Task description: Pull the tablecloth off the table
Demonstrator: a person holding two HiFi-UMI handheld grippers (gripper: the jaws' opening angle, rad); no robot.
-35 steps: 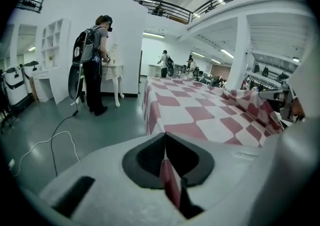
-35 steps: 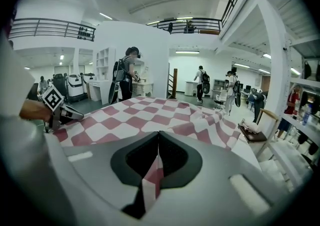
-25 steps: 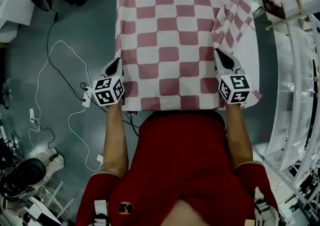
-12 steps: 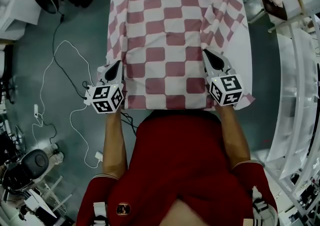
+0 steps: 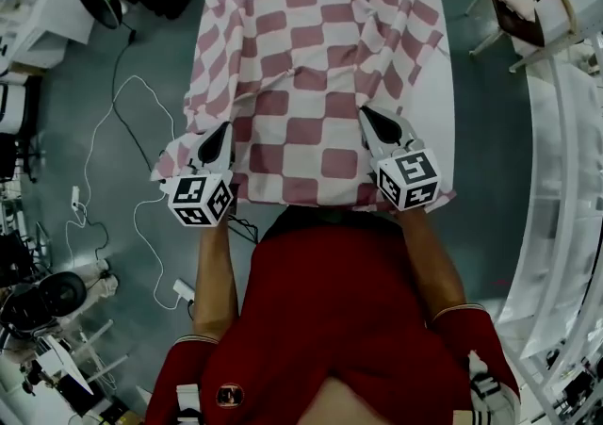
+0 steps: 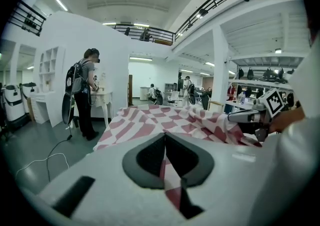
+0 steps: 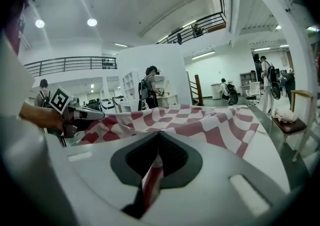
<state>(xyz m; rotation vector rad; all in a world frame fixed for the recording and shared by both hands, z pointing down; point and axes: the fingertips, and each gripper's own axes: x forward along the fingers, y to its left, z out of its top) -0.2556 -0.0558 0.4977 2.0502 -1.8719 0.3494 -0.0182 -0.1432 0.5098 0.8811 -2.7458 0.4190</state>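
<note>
**Both grippers clamped on checkered cloth**

Our left gripper [image 5: 222, 129] and right gripper [image 5: 367, 116] each pinch a fold of the soft red-and-white checkered tablecloth [image 5: 311, 46]. Ahead of them it lies rumpled, skewed across the white table [image 5: 441, 122].

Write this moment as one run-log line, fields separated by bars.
left hand-held gripper: shut on tablecloth | right hand-held gripper: shut on tablecloth | tablecloth: rumpled, not yet off table

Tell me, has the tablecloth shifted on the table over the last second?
Yes. The tablecloth has slid left: against the white table, a wider bare strip shows along its right side, and more cloth hangs off the left edge.
</note>
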